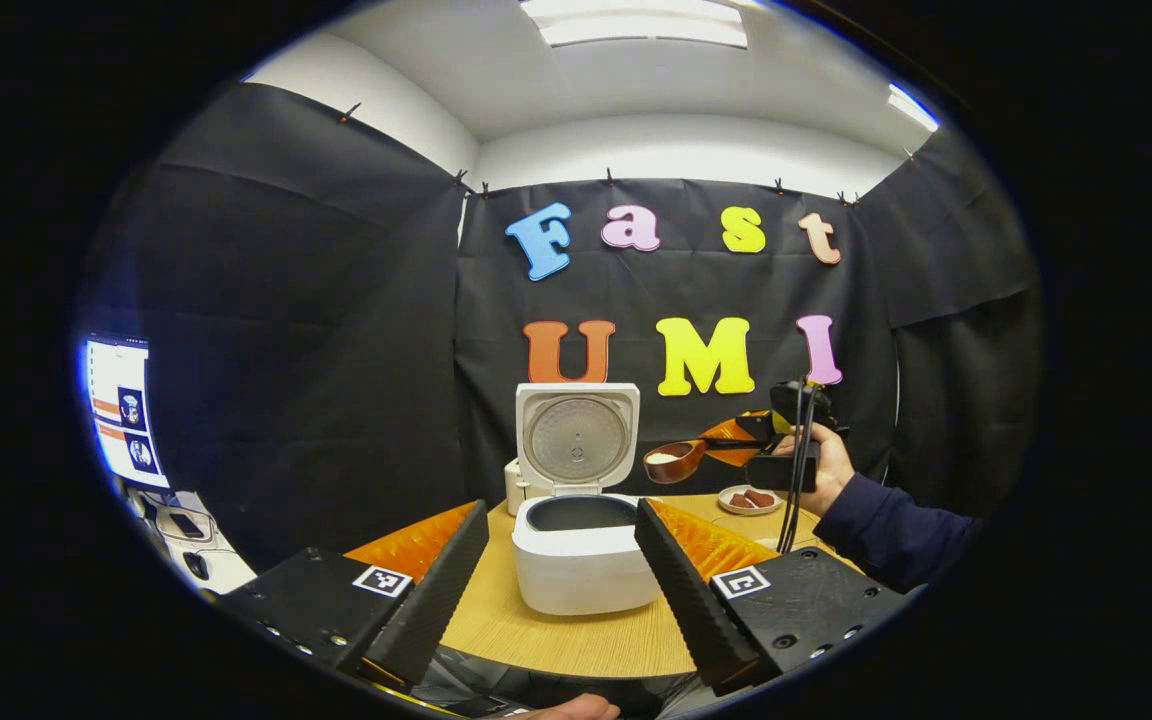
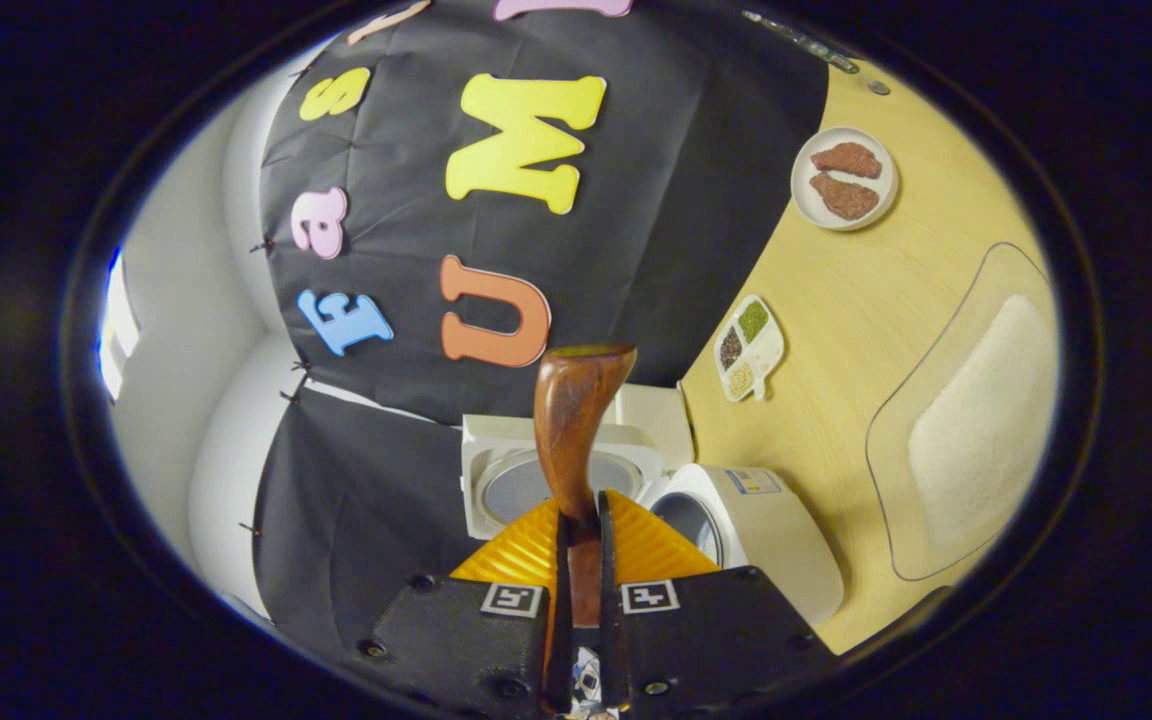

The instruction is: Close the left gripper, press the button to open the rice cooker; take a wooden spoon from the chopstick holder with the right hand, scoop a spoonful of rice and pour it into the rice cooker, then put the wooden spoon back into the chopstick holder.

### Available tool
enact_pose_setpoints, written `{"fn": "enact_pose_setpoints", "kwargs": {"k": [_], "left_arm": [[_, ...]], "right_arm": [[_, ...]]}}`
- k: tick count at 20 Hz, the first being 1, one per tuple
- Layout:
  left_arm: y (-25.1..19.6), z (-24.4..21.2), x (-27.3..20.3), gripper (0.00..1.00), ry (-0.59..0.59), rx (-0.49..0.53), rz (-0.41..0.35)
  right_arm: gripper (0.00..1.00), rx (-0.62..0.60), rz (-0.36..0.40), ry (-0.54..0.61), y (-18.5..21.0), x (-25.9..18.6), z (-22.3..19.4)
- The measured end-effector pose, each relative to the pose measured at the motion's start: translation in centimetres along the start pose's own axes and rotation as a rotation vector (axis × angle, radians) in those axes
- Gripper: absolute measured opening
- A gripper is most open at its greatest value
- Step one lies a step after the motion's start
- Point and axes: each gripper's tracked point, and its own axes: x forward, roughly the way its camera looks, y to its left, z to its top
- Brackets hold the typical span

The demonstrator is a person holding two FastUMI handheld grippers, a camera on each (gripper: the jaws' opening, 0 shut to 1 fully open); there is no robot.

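Note:
The white rice cooker (image 1: 581,560) stands on the wooden table (image 1: 576,640) with its lid (image 1: 576,440) swung upright and the dark pot exposed. My left gripper (image 1: 561,510) is open wide in front of it, holding nothing. To the right of the lid, a hand holds my right gripper (image 1: 786,440), shut on the handle of a wooden spoon (image 1: 676,462) with white rice in its bowl. In the right gripper view the spoon (image 2: 576,420) sticks out from between the shut fingers of the right gripper (image 2: 583,515), above the cooker (image 2: 766,530) and its lid (image 2: 526,480).
A clear tub of rice (image 2: 976,420) lies on the table. Farther off are a plate with brown pieces (image 2: 844,178) and a small divided dish of grains (image 2: 749,347). A small white container (image 1: 514,486) stands behind the cooker's left side. A monitor (image 1: 121,410) glows at far left.

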Motion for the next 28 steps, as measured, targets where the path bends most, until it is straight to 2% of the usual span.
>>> {"fn": "enact_pose_setpoints", "kwargs": {"k": [4, 8, 10, 11, 14, 17, 24, 26, 28], "left_arm": [[0.6, -0.9, -0.1, 0.94, 0.015, -0.011, 0.000], [1.5, -1.7, -0.3, 0.94, 0.031, -0.034, 0.010], [1.9, -2.1, -0.4, 0.94, 0.035, -0.052, 0.011], [2.2, -2.2, -0.5, 0.94, 0.035, -0.058, 0.014], [3.0, -2.2, -0.8, 0.94, 0.033, -0.067, 0.025], [3.3, -2.2, -0.8, 0.94, 0.030, -0.070, 0.033], [2.7, -3.3, -0.8, 0.94, 0.054, -0.056, 0.019], [2.5, -3.5, -0.7, 0.94, 0.060, -0.054, 0.011], [2.6, -3.8, -0.6, 0.94, 0.068, -0.054, 0.011]], "right_arm": [[0.16, -0.133, -0.080, 0.017, -0.7, 2.8, -1.5], [0.16, -0.272, -0.055, 0.002, 0.5, 5.2, -2.1], [0.12, -0.348, -0.085, -0.014, 0.4, 6.0, -2.1], [0.16, -0.394, -0.103, -0.021, 0.4, 6.2, -2.1], [0.15, -0.582, -0.093, -0.041, 2.1, 7.1, -2.5], [0.16, -0.774, -0.131, -0.067, 2.3, 7.6, -3.2], [0.16, -0.941, -0.137, -0.058, 2.4, 8.8, -5.4], [0.13, -0.987, -0.100, -0.042, 2.6, 8.6, -6.7], [0.16, -1.081, -0.081, -0.049, 3.0, 8.5, -7.2]]}}
